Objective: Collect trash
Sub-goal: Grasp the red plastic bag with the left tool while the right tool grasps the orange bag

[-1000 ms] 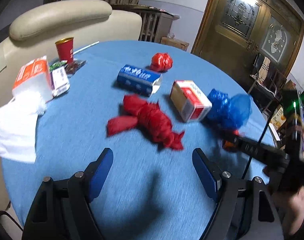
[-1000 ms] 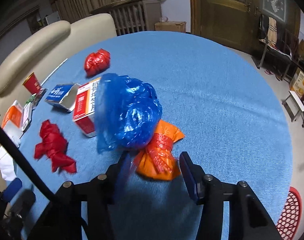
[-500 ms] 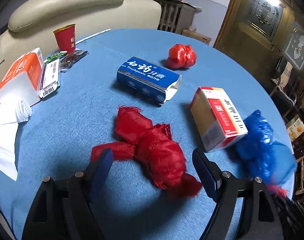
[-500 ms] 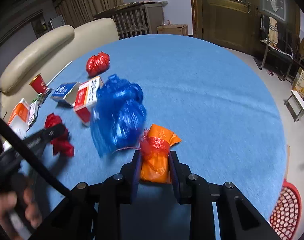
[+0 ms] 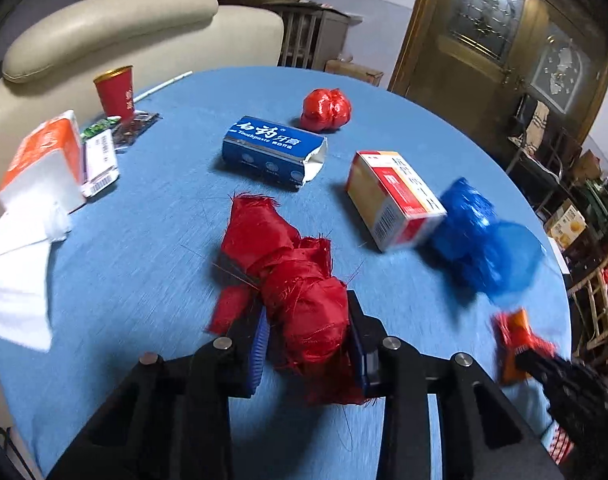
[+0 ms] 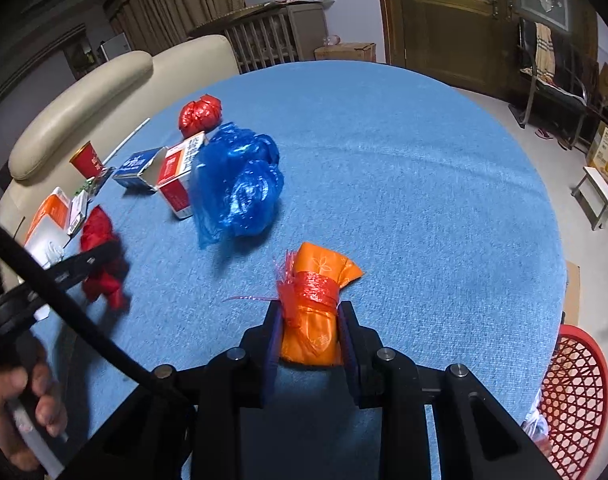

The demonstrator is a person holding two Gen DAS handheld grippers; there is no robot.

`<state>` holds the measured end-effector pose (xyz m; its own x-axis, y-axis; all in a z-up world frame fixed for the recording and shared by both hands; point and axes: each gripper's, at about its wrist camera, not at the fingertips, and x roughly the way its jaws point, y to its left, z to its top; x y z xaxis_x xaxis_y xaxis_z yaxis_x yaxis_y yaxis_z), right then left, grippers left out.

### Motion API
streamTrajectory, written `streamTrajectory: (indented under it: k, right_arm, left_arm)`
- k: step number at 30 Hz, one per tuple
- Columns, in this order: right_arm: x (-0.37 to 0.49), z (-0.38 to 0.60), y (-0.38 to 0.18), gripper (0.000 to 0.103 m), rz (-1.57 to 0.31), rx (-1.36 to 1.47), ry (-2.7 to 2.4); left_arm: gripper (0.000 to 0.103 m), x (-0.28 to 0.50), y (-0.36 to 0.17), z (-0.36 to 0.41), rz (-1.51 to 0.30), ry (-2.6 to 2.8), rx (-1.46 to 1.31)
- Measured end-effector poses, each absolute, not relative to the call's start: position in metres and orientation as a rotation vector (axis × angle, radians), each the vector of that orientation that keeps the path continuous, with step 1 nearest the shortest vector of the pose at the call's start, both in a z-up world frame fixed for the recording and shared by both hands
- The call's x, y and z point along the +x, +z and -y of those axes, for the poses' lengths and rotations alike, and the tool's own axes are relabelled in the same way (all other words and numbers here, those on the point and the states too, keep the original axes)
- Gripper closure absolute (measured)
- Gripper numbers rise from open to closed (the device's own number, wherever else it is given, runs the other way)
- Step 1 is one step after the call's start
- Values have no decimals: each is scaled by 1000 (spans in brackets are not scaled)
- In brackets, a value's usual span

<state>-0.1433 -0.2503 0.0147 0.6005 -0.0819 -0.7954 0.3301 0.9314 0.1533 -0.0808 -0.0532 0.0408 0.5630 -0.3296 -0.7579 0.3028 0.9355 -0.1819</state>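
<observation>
1. Both pairs of jaws are clamped tight: the left gripper (image 5: 306,344) squeezes the frayed red woven-mesh bundle (image 5: 292,280), and the right gripper (image 6: 309,338) pinches the orange plastic bag tied with red netting (image 6: 314,308).
2. Each bundle sits low on the round blue tablecloth (image 6: 404,184), at the near side.
3. Soft, light stuff, I'd say; it crushes easily, so a grip across the thick middle looks safest.
4. Loose red threads could snag.
5. Off the table's right edge, a red lattice plastic basket (image 6: 572,400) waits, likely where the trash goes.
6. The crumpled blue plastic bag (image 6: 238,184) lies untouched.
</observation>
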Motion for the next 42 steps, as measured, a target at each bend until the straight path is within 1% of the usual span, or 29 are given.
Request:
streamTrajectory:
  k: [14,23,27,34,42]
  right_arm:
    - [-182,235,39,73,-838,284,-229]
    - [-184,241,17,73,-902,295,-230]
    - [-179,241,13,71,-915,286,-220]
    - [-178,241,12,76,-918,281,-196]
    - [-189,242,30,76,-858,314,-192]
  left_arm:
    - [67,-134,50,49,-876,-405,-3]
    - [66,-145,52,52,-874,-417,21]
    - [66,-145,49,56,-887,-417,36]
    - [66,-148,45,63,-899,-428,57]
    - [66,-156,58,71,-865,-445,73]
